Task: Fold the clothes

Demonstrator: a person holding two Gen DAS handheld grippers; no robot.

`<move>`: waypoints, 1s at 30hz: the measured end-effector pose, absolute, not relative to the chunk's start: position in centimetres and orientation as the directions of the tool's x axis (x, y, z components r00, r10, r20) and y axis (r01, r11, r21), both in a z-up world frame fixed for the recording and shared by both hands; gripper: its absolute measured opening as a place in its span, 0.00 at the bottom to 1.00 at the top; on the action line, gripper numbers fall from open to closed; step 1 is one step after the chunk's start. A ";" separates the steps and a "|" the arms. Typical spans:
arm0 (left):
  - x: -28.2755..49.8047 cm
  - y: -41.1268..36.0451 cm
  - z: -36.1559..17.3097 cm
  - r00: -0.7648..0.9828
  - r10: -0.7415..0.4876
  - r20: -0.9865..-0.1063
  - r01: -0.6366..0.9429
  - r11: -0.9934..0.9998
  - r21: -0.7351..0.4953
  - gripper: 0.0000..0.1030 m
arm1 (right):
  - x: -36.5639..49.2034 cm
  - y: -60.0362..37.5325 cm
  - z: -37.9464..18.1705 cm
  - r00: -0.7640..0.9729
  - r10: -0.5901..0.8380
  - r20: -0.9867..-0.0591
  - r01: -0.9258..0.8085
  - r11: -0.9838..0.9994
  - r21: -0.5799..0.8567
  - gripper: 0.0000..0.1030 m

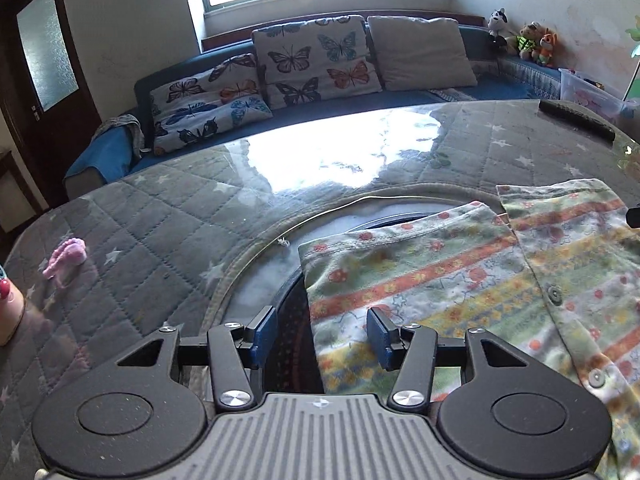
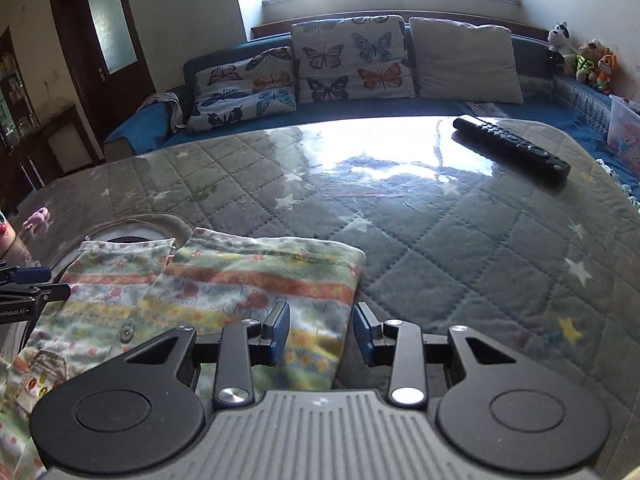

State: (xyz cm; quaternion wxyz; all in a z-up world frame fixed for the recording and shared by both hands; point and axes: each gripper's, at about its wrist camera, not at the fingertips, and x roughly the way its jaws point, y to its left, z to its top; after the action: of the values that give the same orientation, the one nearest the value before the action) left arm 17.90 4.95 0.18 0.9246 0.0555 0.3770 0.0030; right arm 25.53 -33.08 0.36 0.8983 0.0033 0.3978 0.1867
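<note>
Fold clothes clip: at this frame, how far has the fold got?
Partly done, it seems: the striped floral garment lies flat on the quilted table cover with what look like both sleeves laid in over the buttoned front. In hand: nothing gripped; the left tool stands open over the garment's left edge, the right tool open over its right edge. Left: probably grip both edges and fold it.

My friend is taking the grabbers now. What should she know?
Left gripper: open, empty, straddling the left edge of the striped shirt.
Right gripper: open, empty, straddling the shirt's right edge.
The shirt lies flat on the quilted table cover, sides apparently turned in, buttons showing.
A remote and a small pink thing lie farther off on the table, away from the shirt.
Left to do: probably grip both edges and finish folding.
</note>
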 end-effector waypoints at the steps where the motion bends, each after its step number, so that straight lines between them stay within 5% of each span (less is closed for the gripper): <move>1: 18.2 5.0 0.1 0.715 0.040 -0.698 0.042 0.994 0.100 0.51 | 25.8 -33.0 0.3 0.612 0.338 -0.715 -0.334 0.930 0.154 0.31; 4: 18.9 5.0 -0.3 0.713 0.018 -0.700 0.061 0.994 0.087 0.50 | 26.4 -32.6 -0.1 0.608 0.338 -0.718 -0.336 0.929 0.153 0.25; 11: 20.6 4.9 -0.8 0.715 0.002 -0.700 0.084 0.993 0.088 0.07 | 27.3 -32.2 -0.4 0.609 0.334 -0.720 -0.336 0.930 0.147 0.05; 26: 20.2 3.4 -0.3 0.742 0.085 -0.665 0.072 0.976 0.205 0.09 | 26.5 -30.2 0.5 0.625 0.333 -0.706 -0.415 0.908 0.062 0.12; 30: 17.3 2.1 0.5 0.754 0.033 -0.656 0.143 0.966 0.214 0.09 | 23.8 -29.8 1.3 0.601 0.374 -0.706 -0.474 0.878 0.062 0.31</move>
State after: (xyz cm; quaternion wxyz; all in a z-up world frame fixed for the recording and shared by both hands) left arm 17.34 2.09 0.48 0.9280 0.1264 0.3493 -0.0296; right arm 23.80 -29.77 1.32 0.8922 -0.0661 0.3782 0.2378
